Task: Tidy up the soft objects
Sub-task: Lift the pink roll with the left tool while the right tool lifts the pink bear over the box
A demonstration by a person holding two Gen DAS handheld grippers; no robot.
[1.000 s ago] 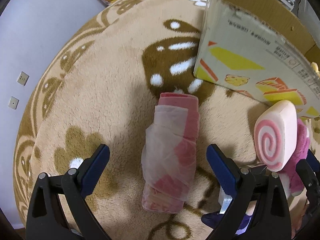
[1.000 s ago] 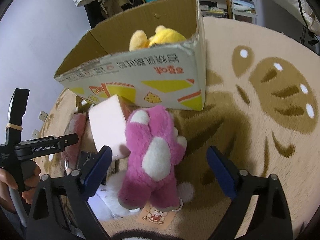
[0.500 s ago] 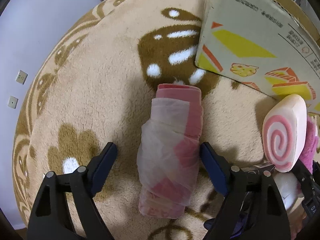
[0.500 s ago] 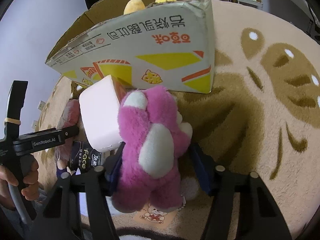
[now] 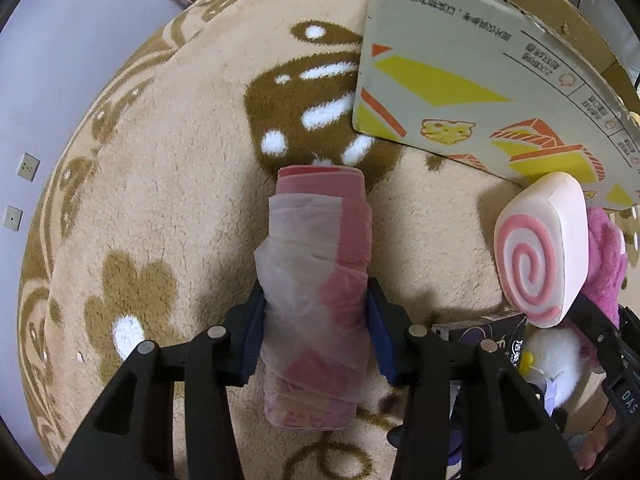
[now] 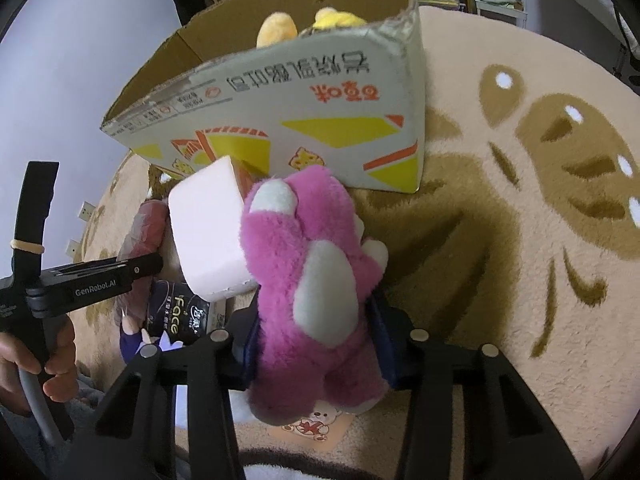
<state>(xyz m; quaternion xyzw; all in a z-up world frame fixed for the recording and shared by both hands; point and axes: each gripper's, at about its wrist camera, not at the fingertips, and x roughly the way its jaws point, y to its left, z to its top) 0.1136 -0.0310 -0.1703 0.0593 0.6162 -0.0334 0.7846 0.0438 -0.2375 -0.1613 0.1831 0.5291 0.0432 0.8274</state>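
Observation:
A pink rolled cloth in clear plastic (image 5: pixel 320 264) lies on the beige rug (image 5: pixel 160 200). My left gripper (image 5: pixel 316 308) is shut on the roll's middle, its blue pads pressing both sides. In the right wrist view a pink and white plush bear (image 6: pixel 304 264) stands between the blue pads of my right gripper (image 6: pixel 316 320). Those jaws are closing, and the pads press into the bear's lower body. An open cardboard box (image 6: pixel 320 120) stands just beyond the bear, with a yellow plush (image 6: pixel 280 26) inside.
A pink swirl cushion (image 5: pixel 536 248) leans against the box (image 5: pixel 460 80) beside the bear. A black tissue pack (image 6: pixel 176 312) and a bear-printed card (image 6: pixel 312 428) lie near me. A hand (image 6: pixel 24 360) holds the left tool. Bare rug spreads to the right.
Both grippers went from wide open to closed: the left pads came in onto the wrapped roll, the right pads onto the pink bear. Both views sit slightly closer to their objects.

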